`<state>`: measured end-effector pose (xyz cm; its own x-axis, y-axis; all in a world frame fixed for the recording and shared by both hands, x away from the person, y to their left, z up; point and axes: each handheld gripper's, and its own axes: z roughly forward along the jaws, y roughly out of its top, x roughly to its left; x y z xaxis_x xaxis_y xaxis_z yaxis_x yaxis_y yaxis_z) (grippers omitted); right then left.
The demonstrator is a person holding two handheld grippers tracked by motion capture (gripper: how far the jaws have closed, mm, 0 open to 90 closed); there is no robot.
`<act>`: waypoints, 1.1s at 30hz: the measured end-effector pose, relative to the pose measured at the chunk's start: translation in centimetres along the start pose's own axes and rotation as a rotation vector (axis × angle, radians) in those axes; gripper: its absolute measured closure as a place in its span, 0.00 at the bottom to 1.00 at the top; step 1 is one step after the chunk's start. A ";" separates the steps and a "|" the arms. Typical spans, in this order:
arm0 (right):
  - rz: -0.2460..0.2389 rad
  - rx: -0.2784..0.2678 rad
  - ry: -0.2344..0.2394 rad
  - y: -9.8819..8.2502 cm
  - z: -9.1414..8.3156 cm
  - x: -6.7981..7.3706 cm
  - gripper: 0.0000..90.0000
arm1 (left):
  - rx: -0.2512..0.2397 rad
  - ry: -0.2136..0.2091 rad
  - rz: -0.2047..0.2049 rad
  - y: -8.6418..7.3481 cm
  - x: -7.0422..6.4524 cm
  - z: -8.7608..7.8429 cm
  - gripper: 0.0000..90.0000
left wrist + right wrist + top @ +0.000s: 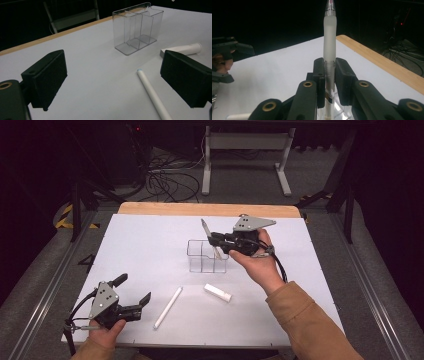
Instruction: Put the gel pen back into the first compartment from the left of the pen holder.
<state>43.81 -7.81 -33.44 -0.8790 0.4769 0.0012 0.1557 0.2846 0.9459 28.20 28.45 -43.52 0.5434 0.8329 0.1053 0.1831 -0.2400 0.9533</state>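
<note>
We pinch pen [330, 37] in right gripper [216, 240] over clear organizer [206, 256]; left gripper [134, 291] spread near table [150, 235] front edge.

high: overhead, forward-down | gripper views: close, low | shared: organizer [206, 256]

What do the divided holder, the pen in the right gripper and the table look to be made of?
Holder: clear hard plastic, probably acrylic; the table shows through its glossy walls and dividers.
Pen: plastic, with a frosted translucent grip and a clear barrel between the jaws.
Table: matt white top, possibly laminate or a sheet; its far edge looks like pale wood.
</note>
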 end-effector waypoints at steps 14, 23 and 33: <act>0.031 -0.030 0.004 0.0 2.8 -0.4 0.88 | -0.018 -0.019 -0.018 0.0 0.0 0.1 0.07; 0.054 -0.065 0.005 0.0 4.1 -0.7 0.88 | -0.029 -0.035 -0.035 0.0 0.1 0.2 0.05; 0.071 -0.100 -0.007 0.0 5.2 -0.9 0.88 | -0.027 -0.019 -0.068 0.2 0.0 0.5 0.03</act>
<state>46.95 -3.88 -35.13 -0.8642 0.4986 0.0671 0.1710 0.1656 0.9713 28.65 28.14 -43.53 0.5461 0.8370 0.0345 0.1984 -0.1692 0.9654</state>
